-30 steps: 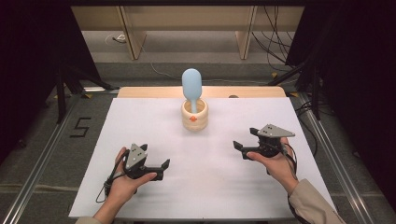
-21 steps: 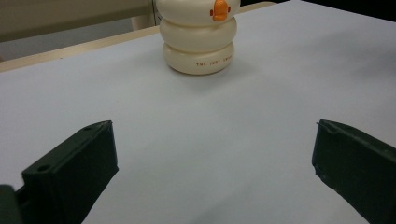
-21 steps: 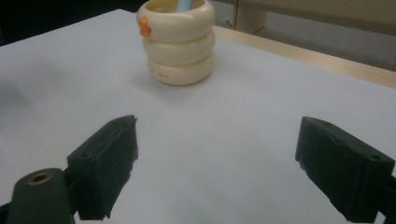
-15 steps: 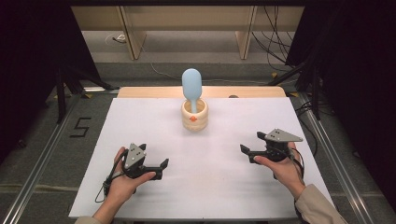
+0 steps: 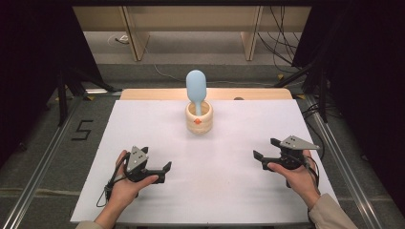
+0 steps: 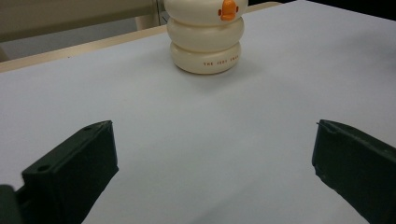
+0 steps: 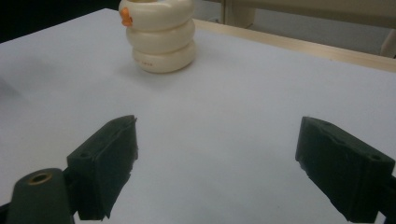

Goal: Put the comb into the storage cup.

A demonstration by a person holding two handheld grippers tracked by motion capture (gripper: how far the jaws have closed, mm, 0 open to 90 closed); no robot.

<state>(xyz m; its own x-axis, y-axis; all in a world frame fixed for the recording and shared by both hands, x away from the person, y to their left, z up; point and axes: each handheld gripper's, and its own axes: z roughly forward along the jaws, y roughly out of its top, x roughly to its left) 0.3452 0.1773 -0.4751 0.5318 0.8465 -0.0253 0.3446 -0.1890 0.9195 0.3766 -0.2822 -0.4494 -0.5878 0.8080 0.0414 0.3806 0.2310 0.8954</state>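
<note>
On the white table, the right gripper has drifted right and nearer, away from the cream ringed holder at far centre holding a pale blue paddle; both grippers, the left gripper included, gape empty, so no grasp has begun.

Both hands low, jaws spread and empty

The left hand grips the left gripper near the tabletop's near-left, jaws set wide apart, aimed right and slightly forward. The right hand grips the right gripper at the near-right, jaws likewise parted with nothing between them, aimed left; a beige sleeve covers that forearm.
</note>
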